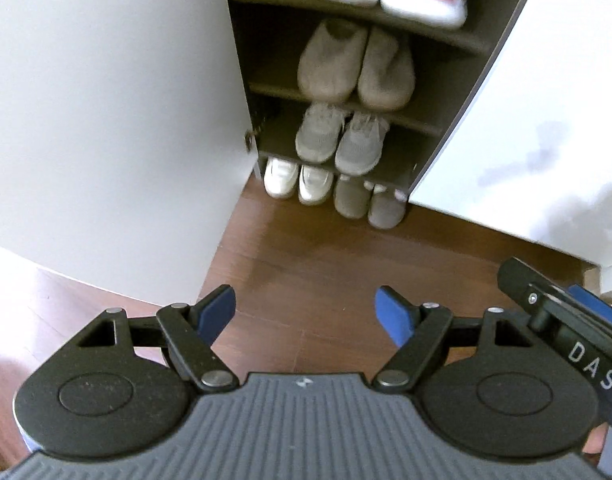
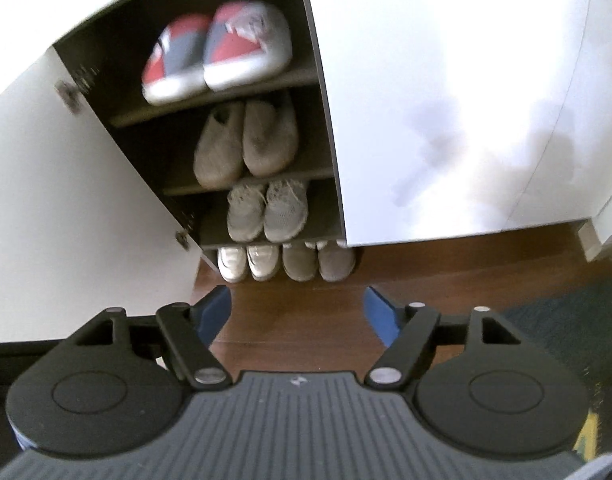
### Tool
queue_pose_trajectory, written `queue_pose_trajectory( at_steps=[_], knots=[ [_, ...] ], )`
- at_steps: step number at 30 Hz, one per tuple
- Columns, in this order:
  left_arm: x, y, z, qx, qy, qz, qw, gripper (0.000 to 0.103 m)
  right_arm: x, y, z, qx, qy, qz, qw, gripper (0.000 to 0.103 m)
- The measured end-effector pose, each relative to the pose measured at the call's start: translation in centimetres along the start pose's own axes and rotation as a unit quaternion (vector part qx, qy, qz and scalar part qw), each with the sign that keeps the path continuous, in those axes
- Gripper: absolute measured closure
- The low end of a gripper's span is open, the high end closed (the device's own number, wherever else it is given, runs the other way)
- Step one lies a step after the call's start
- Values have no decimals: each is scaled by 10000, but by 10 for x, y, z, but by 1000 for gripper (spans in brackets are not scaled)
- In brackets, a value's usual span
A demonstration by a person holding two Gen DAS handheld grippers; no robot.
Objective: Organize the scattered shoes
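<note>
The blue fingers (image 1: 216,312) of the left gripper (image 1: 306,314) are spread wide and nothing is held between them; the right gripper (image 2: 298,312) is likewise spread wide and empty. Both are held above the wooden floor (image 1: 306,256), well back from the open shoe cabinet (image 2: 322,128). Every pair in view is lined up: red-and-grey sneakers (image 2: 222,52) on the top shelf, beige slippers (image 2: 248,142) below them, grey knit sneakers (image 2: 268,210) on the third shelf. White sneakers (image 1: 298,180) and grey shoes (image 1: 368,202) are set side by side on the floor at the cabinet's foot. No scattered shoe is seen. The sorting is judged to be at or near its end; if anything remains, a stray shoe outside these views must be sought, or the white door (image 1: 106,120) swung closed.
</note>
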State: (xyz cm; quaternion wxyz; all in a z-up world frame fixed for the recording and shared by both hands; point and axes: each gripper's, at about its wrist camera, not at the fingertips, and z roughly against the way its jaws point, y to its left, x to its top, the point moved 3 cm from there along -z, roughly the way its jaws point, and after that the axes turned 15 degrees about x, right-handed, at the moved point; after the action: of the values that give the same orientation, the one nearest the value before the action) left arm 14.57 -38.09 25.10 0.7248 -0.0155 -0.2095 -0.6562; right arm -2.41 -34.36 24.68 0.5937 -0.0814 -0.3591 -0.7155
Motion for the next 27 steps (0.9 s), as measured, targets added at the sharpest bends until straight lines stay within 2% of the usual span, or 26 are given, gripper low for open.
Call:
queue_pose_trajectory(
  at_steps=[5,10,15,22,27],
  knots=[
    [6,20,59,-3,-190,160,9997,24,21,19,54,118,-67,59,9999,19],
    [8,37,107,-65,-356,305,9989,24,36,35,100,317,-219,124,9992,13],
    [5,47,132,-225,-317,458,9982,24,45,48,135,402,-337,334,9981,10],
    [-7,53,156,-125,-472,260,9985,23,42,57,160,330,-374,571,9971,3],
    [-18,55,171,-22,-580,168,9982,16,37,64,178,140,-529,860,9948,1]
  ],
)
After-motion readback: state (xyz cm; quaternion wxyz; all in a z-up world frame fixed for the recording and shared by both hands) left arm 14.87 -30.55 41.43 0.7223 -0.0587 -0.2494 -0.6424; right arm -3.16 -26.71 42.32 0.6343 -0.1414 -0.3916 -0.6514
